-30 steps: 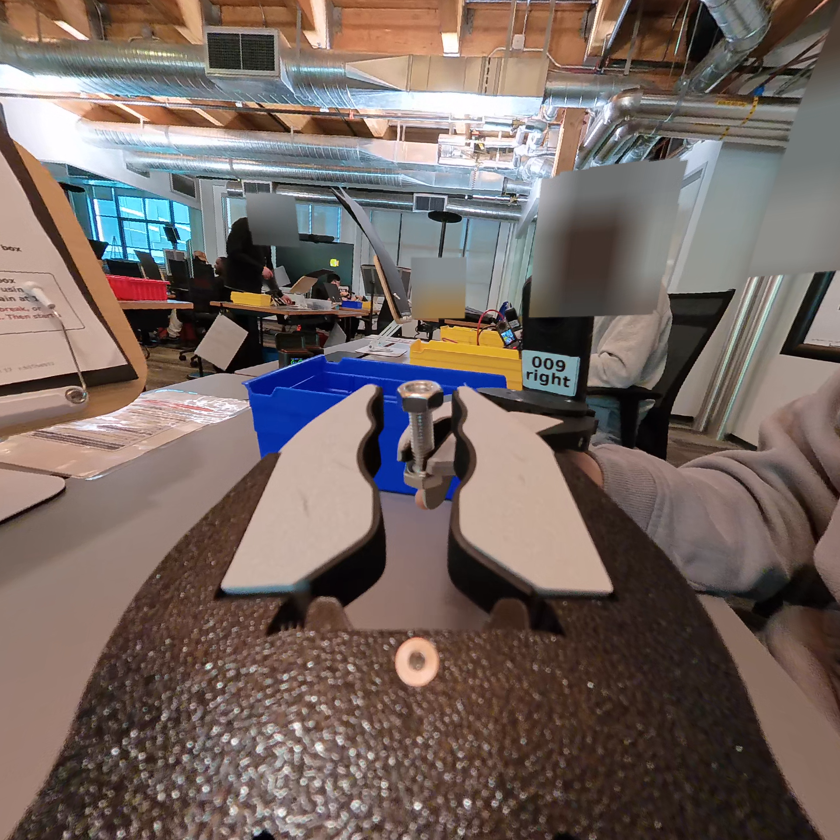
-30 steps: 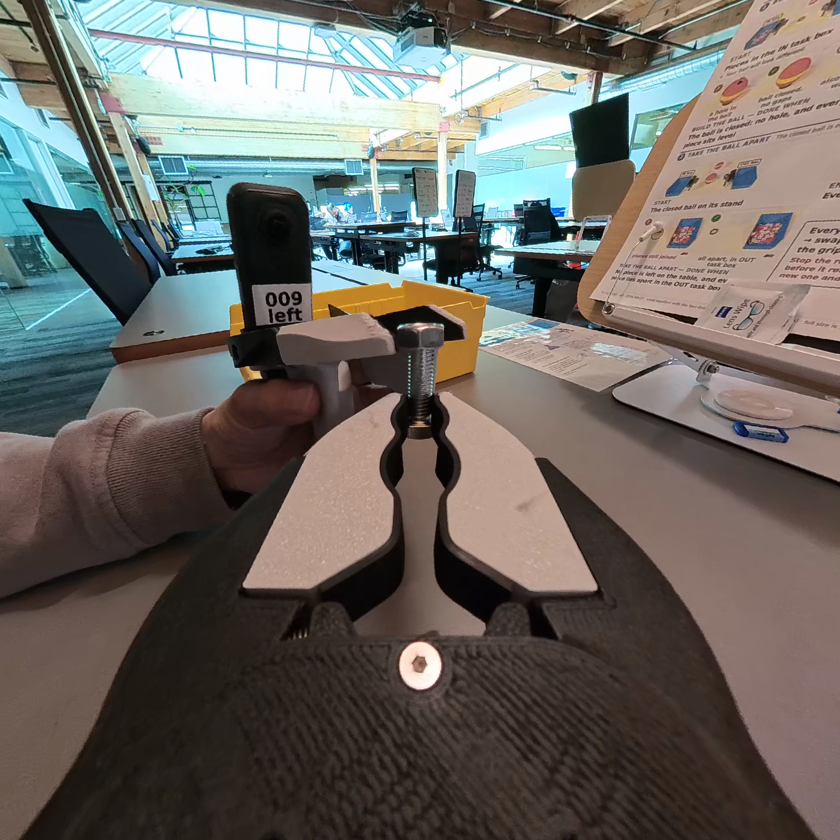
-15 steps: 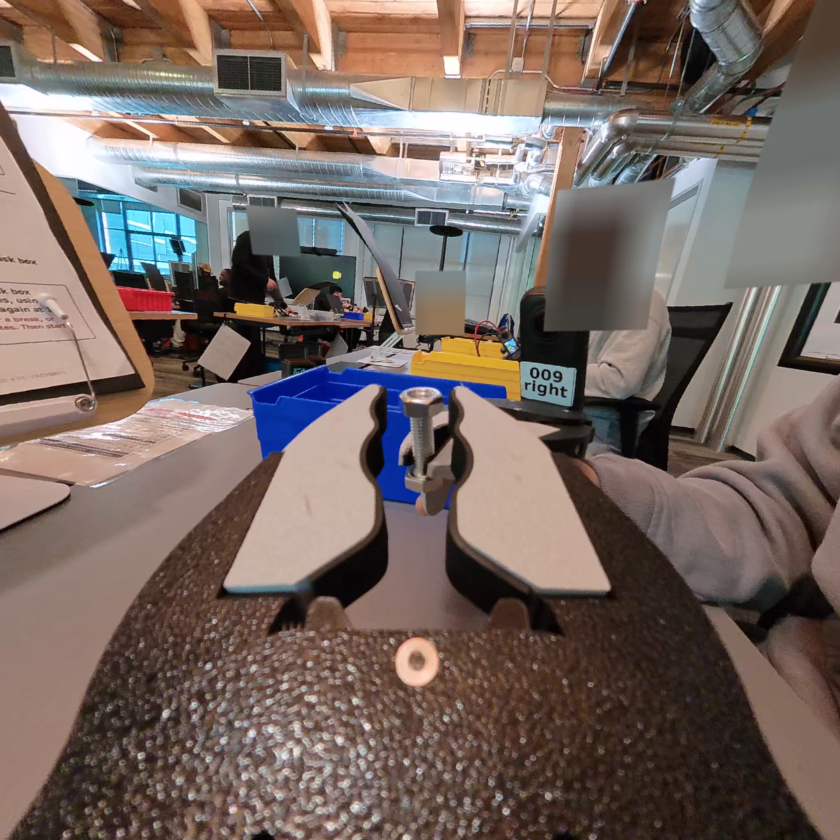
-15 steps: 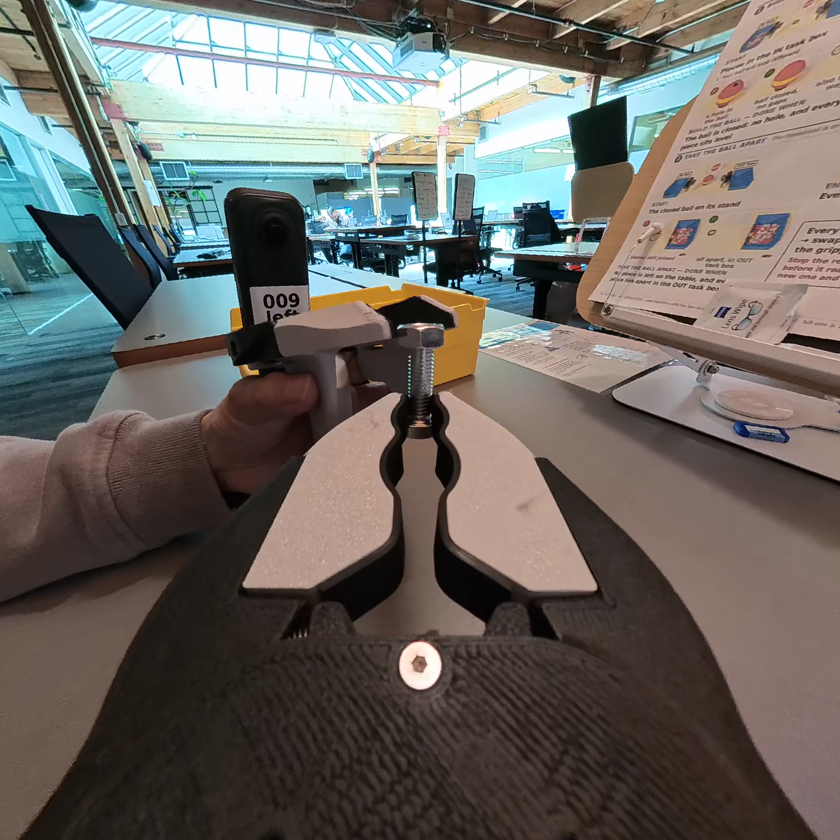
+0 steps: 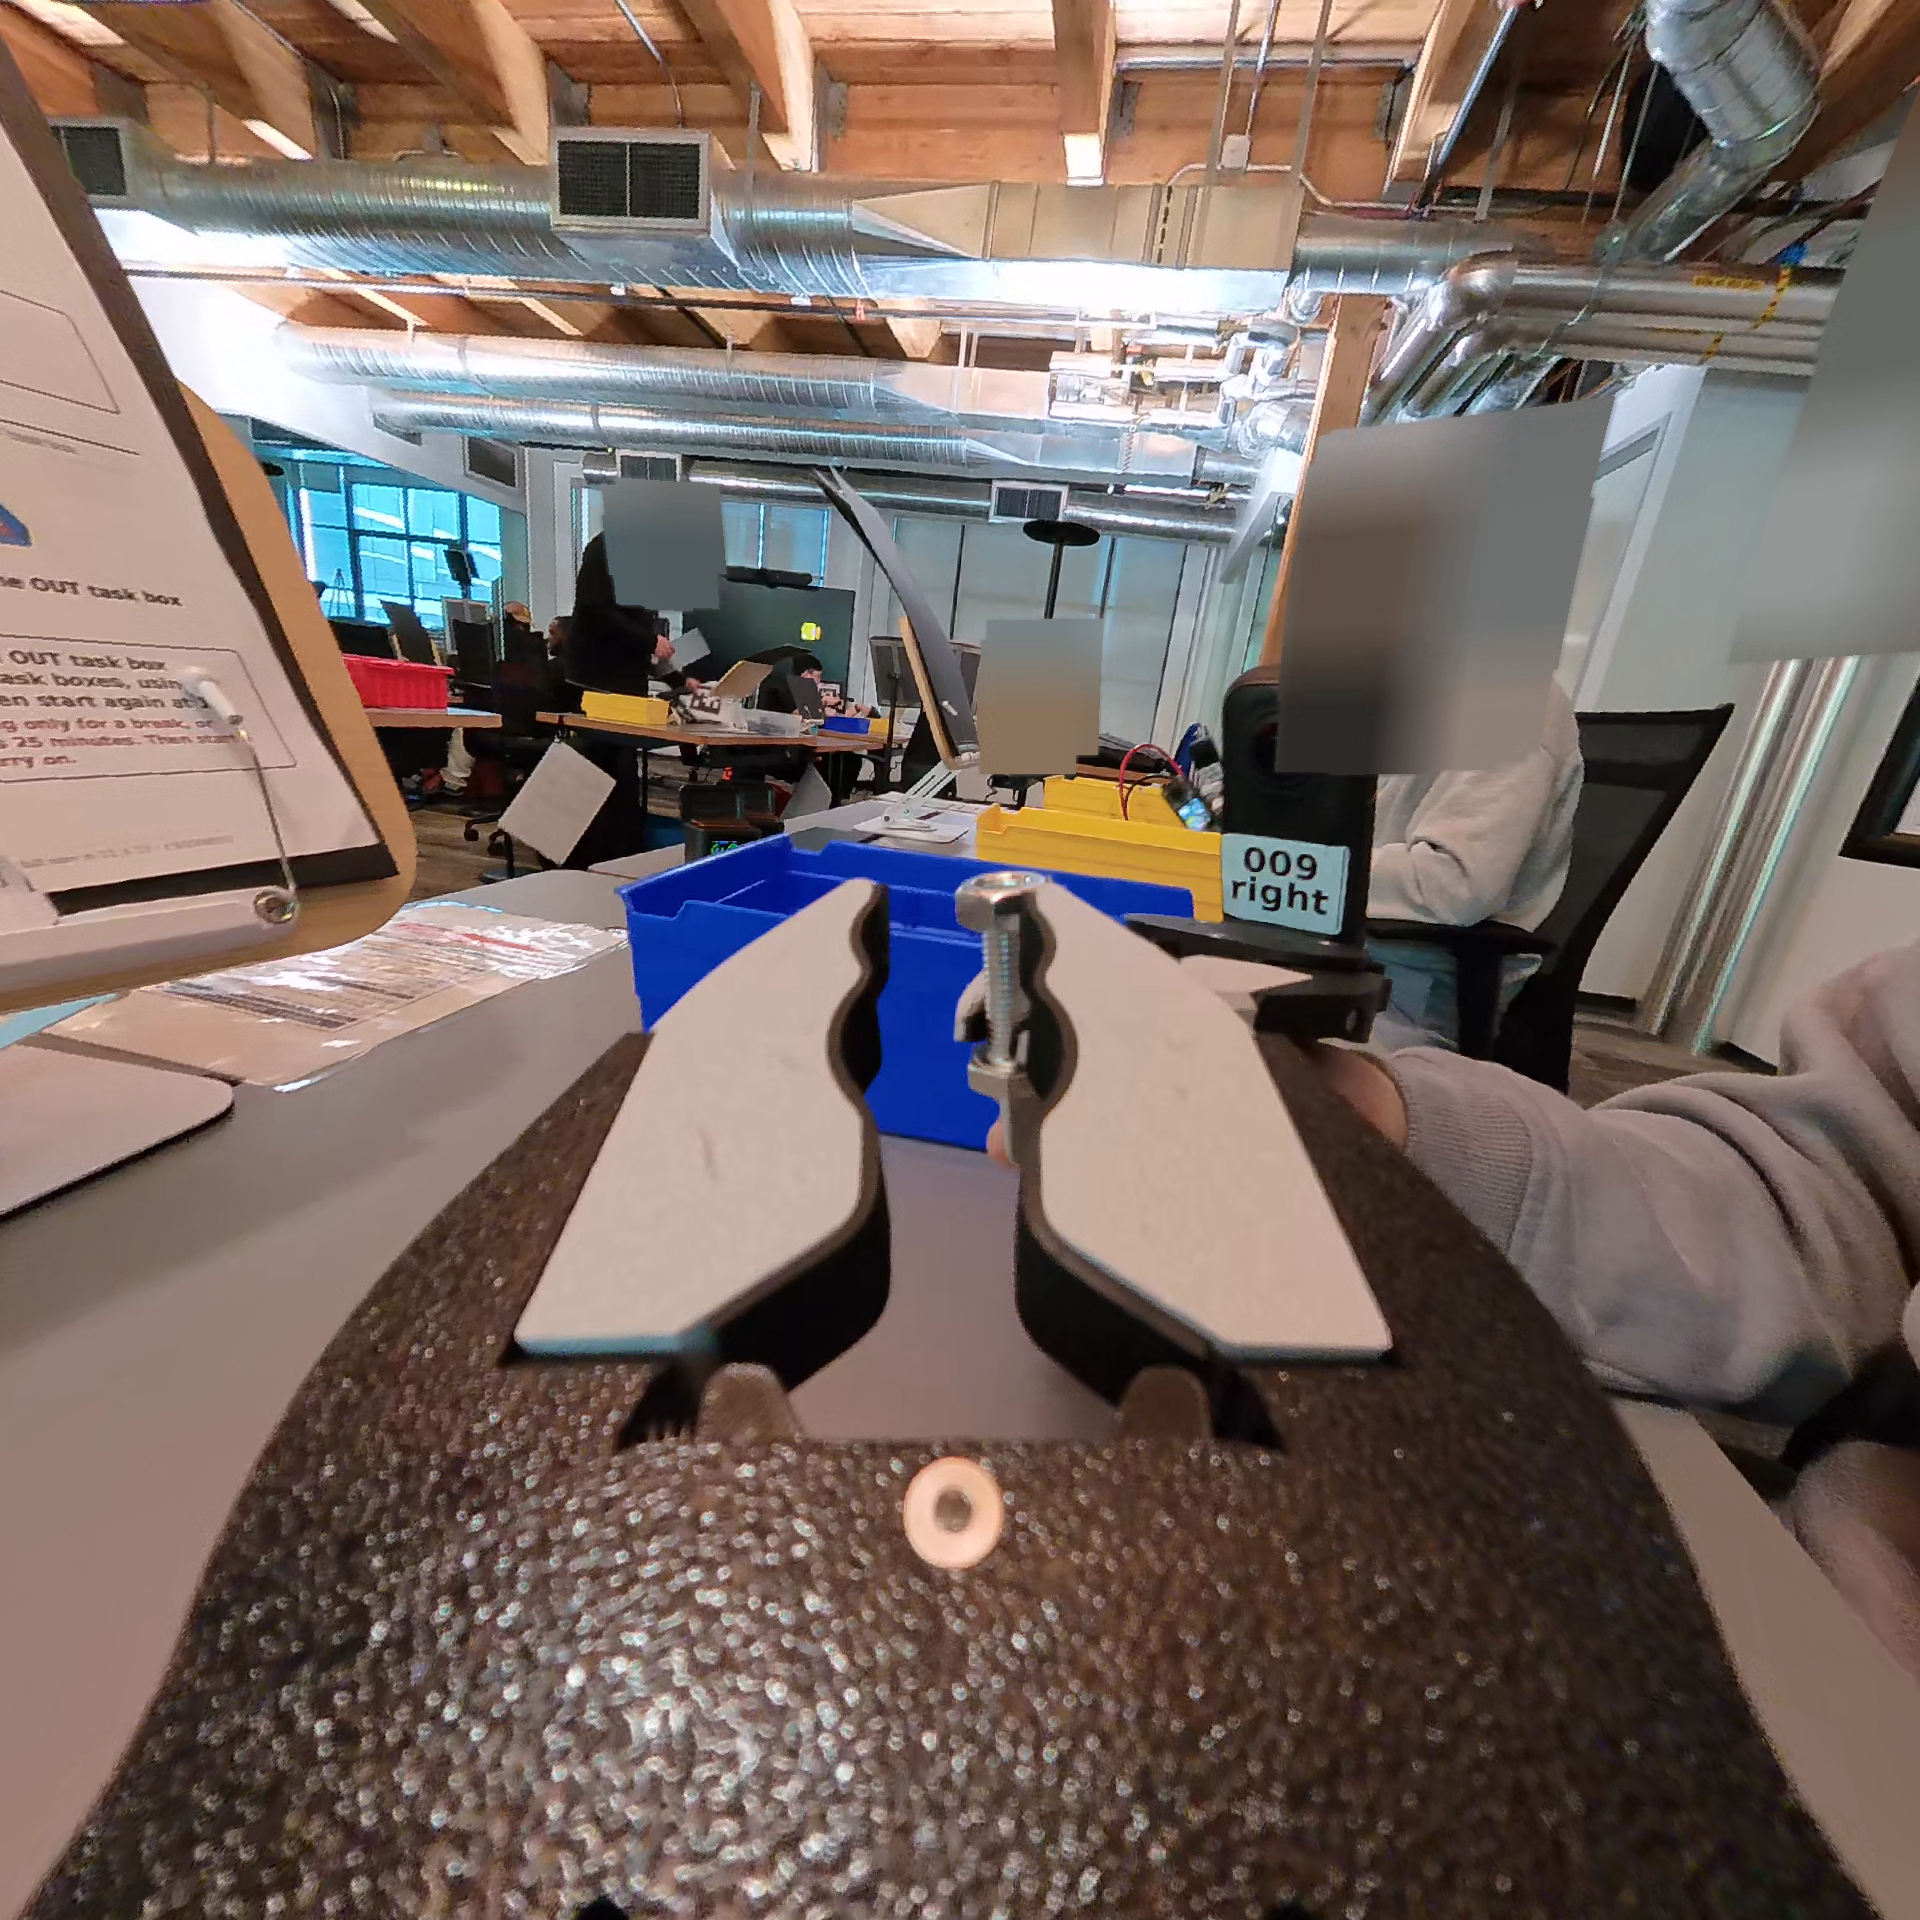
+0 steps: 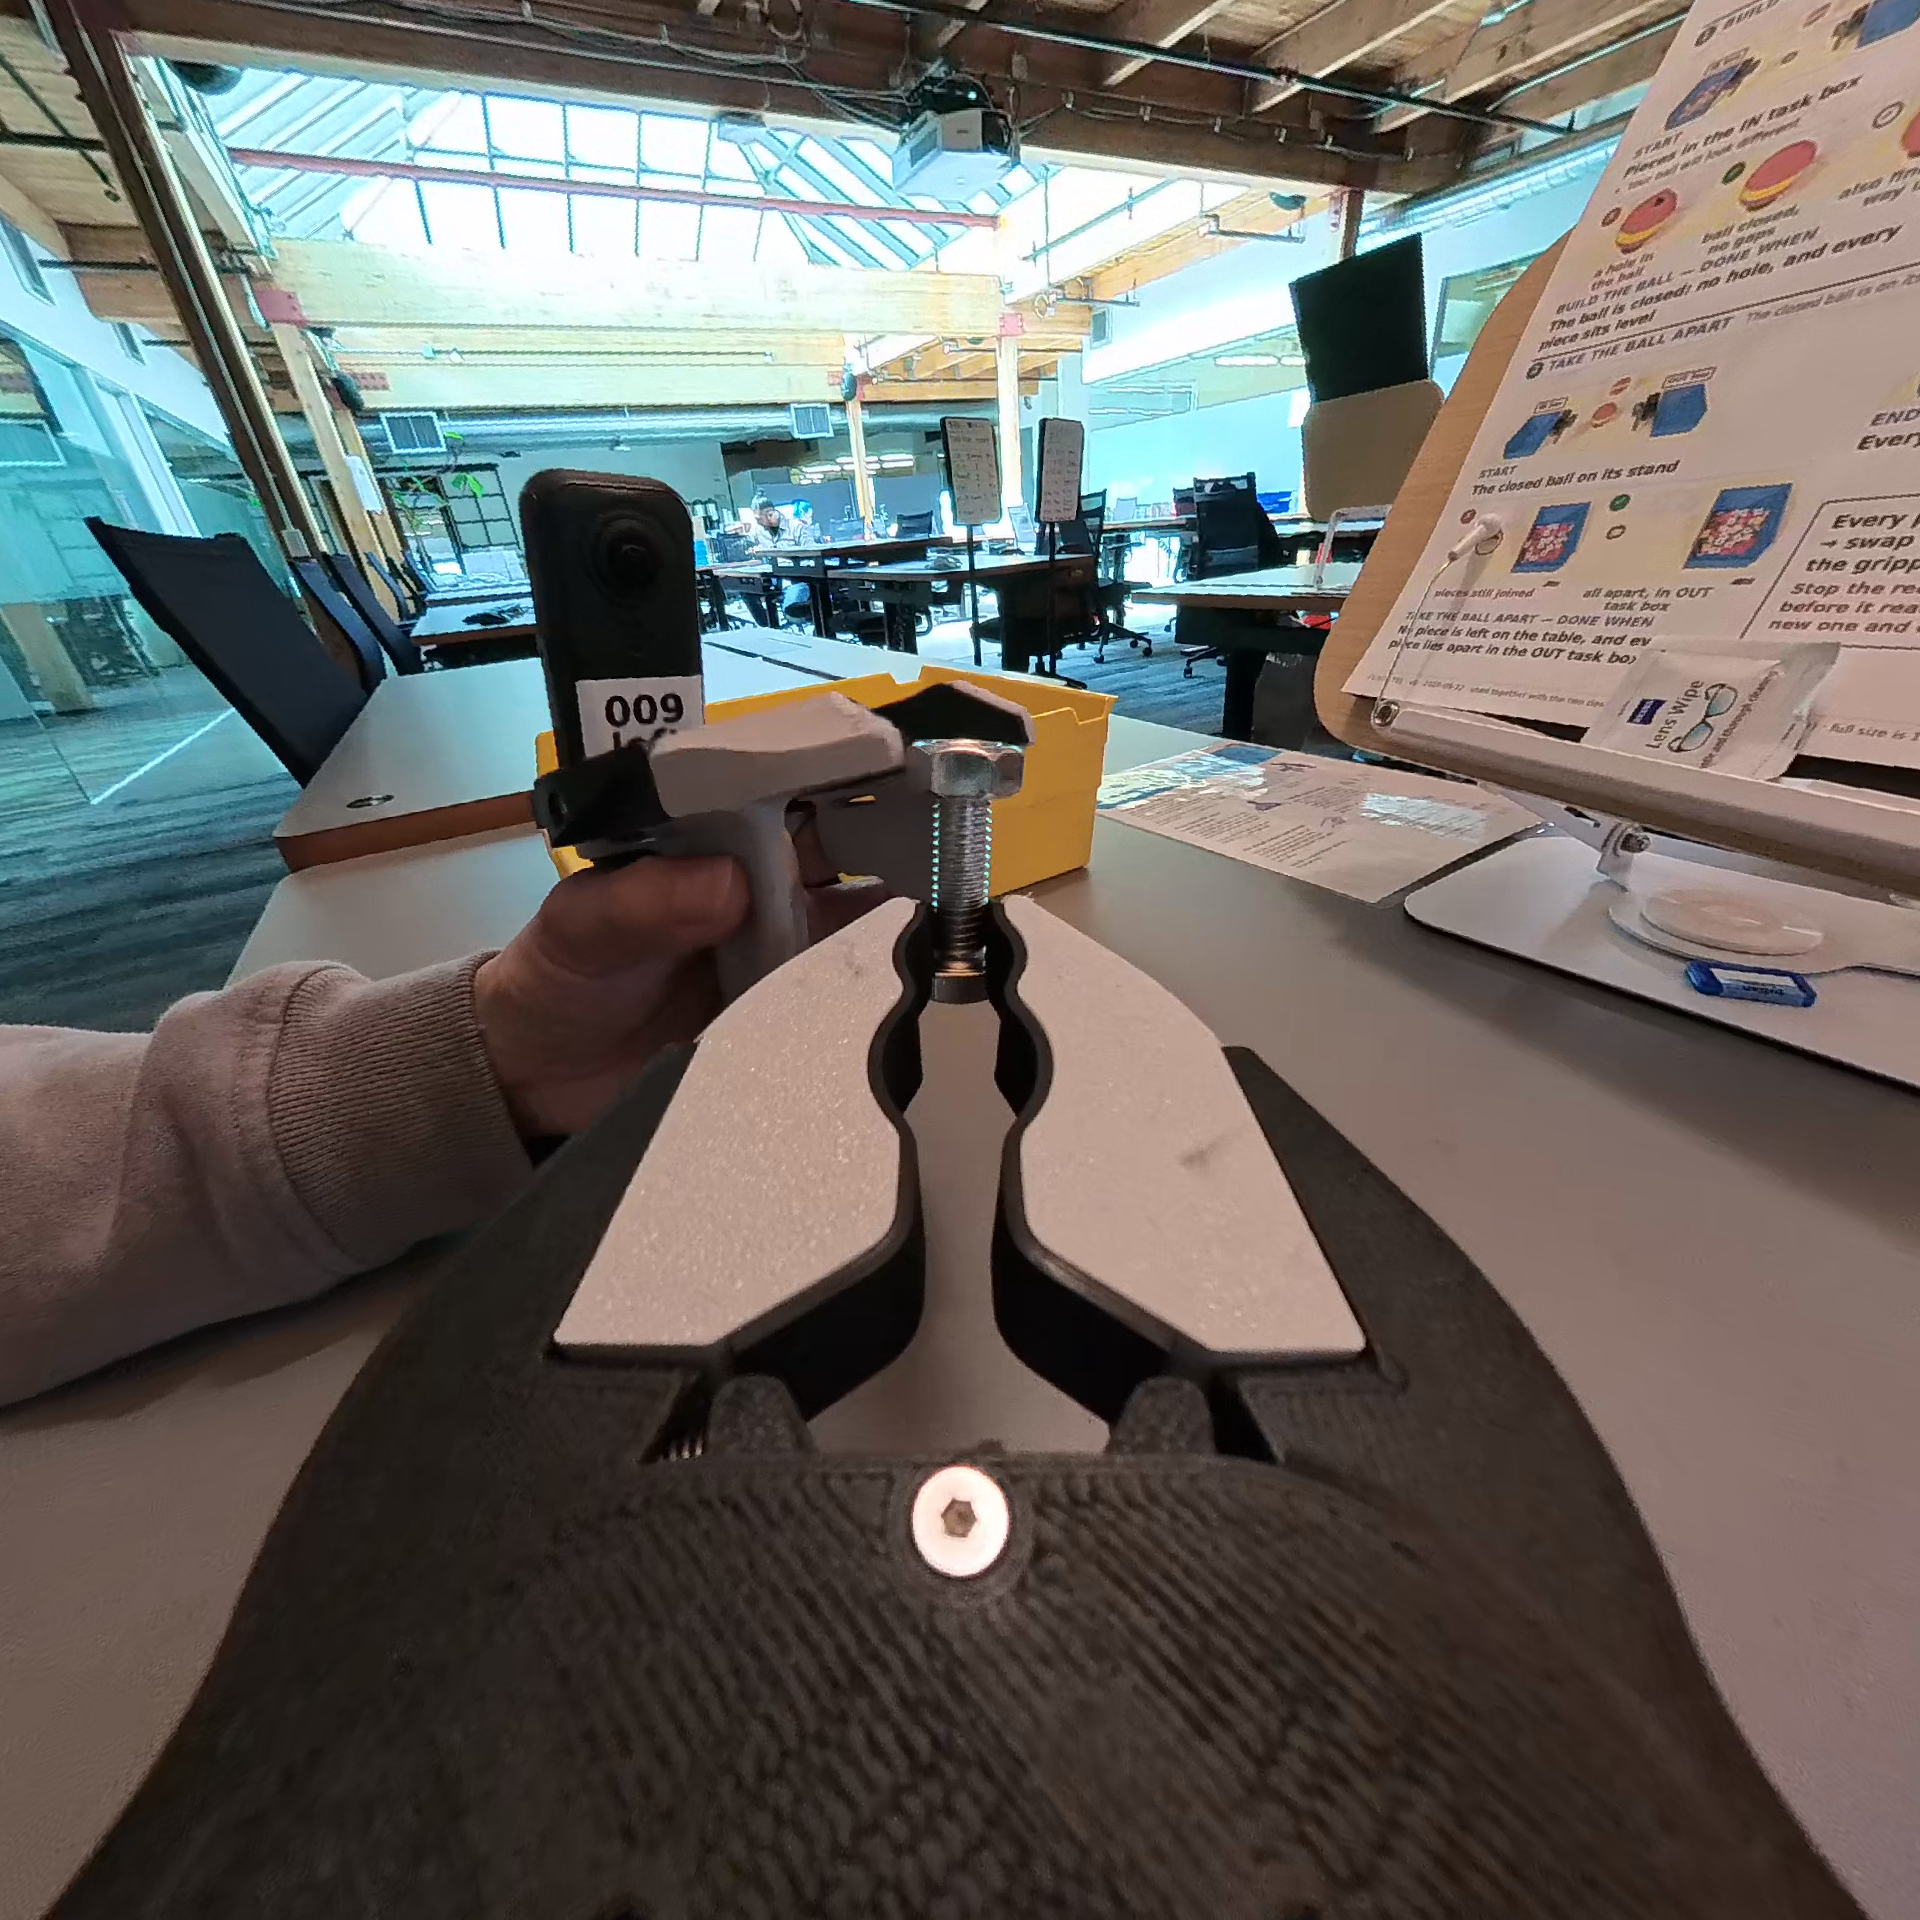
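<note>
Left gripper point(image 5: 951, 997) jaws apart, right gripper point(image 6: 961, 951) jaws clamped

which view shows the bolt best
The right wrist view: the bolt stands upright and sharp, with hex head and threads clear, its lower end clamped in the right gripper's jaws. The left wrist view shows it smaller and partly hidden.

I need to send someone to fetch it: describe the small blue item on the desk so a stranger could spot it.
Start at the tilted wooden instruction board on the grey desk, right of the right gripper. On its flat white metal base lies the small blue rectangular card, beside a white round disc. It is the only blue thing there.
</note>
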Motion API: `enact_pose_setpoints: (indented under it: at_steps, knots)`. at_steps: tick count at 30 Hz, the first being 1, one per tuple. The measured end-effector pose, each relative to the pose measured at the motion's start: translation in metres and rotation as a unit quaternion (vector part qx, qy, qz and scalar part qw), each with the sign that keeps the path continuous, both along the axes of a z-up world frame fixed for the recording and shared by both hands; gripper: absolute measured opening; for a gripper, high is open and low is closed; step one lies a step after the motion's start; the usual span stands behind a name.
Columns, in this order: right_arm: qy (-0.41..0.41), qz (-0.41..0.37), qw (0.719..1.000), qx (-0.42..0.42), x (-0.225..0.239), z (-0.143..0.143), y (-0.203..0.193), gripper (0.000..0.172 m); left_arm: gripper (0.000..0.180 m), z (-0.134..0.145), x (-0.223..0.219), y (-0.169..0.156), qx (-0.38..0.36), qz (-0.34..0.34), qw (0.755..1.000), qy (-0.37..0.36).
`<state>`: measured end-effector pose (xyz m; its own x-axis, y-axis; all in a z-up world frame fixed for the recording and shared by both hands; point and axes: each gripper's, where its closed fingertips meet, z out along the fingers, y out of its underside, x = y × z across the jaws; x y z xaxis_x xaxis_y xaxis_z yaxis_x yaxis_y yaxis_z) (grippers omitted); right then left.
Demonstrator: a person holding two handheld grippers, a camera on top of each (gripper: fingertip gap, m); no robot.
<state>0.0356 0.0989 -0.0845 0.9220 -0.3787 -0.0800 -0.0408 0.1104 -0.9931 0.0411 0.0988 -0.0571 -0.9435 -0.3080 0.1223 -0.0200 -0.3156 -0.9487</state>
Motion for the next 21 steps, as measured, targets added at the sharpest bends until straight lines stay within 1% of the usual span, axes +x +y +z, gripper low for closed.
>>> enact_pose_setpoints:
  at_steps: [4,8,9,12,14,17,21]
  knots:
    - [-0.003,0.003,1.0,-0.005,-0.002,-0.001,0.003,0.009,0.026,0.002,-0.004,-0.007,-0.007,-0.011,1.0,0.001]
    - [-0.001,-0.001,1.0,-0.003,-0.001,-0.001,0.002,0.009,0.028,-0.003,0.0,-0.007,0.004,-0.001,1.0,0.013]
    - [0.003,-0.006,1.0,-0.001,0.001,-0.001,0.0,0.009,0.03,-0.004,0.003,-0.005,0.007,0.006,1.0,0.018]
    - [0.006,-0.011,1.0,0.013,0.004,0.003,-0.005,0.009,0.026,-0.007,0.014,0.008,0.022,0.047,0.998,0.026]
    - [0.009,-0.015,1.0,0.011,0.006,0.002,-0.006,0.009,0.027,-0.005,0.011,0.007,0.027,0.042,0.999,0.018]
    - [0.006,-0.014,1.0,0.002,0.004,-0.001,-0.003,0.009,0.03,0.0,0.001,-0.005,0.019,0.013,1.0,0.011]
    - [0.0,-0.008,1.0,-0.003,0.001,-0.001,0.001,0.009,0.031,-0.006,0.005,-0.014,0.028,0.02,0.999,0.035]
